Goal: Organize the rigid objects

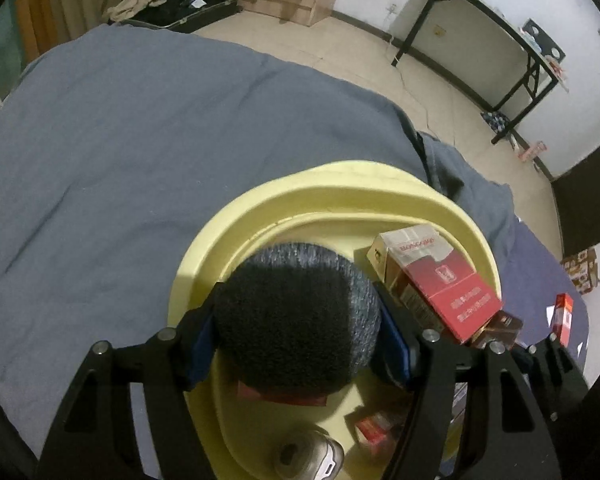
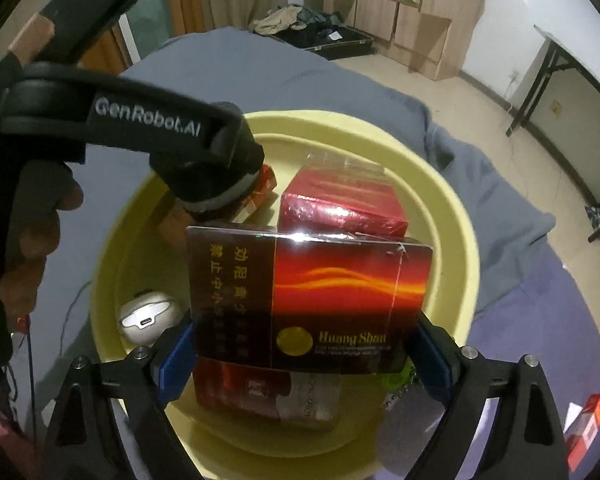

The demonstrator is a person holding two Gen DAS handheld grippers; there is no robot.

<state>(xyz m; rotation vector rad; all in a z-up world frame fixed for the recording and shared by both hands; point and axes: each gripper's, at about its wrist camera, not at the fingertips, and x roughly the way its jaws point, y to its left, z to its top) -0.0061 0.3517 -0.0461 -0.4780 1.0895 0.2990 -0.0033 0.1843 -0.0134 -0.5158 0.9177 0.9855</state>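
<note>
A pale yellow basin [image 1: 380,188] [image 2: 452,216] sits on a grey-blue bedspread. My left gripper [image 1: 300,332] is shut on a round dark fabric-covered object [image 1: 296,316] and holds it over the basin. My right gripper [image 2: 304,344] is shut on a dark red Huang Shan cigarette box [image 2: 312,300] above the basin. In the basin lie a red and white cigarette box [image 1: 440,276], a shiny red box [image 2: 340,200], another red box [image 2: 260,392] and a silver earbud case [image 1: 312,456] [image 2: 148,316]. The left gripper's body [image 2: 140,120] shows in the right wrist view.
The grey-blue bedspread [image 1: 140,140] spreads left and behind the basin. A small orange-red box [image 1: 564,316] [image 2: 584,424] lies on the bed to the right. A black folding table [image 1: 500,40] stands against the far wall. An open suitcase with clothes [image 1: 180,4] lies on the floor.
</note>
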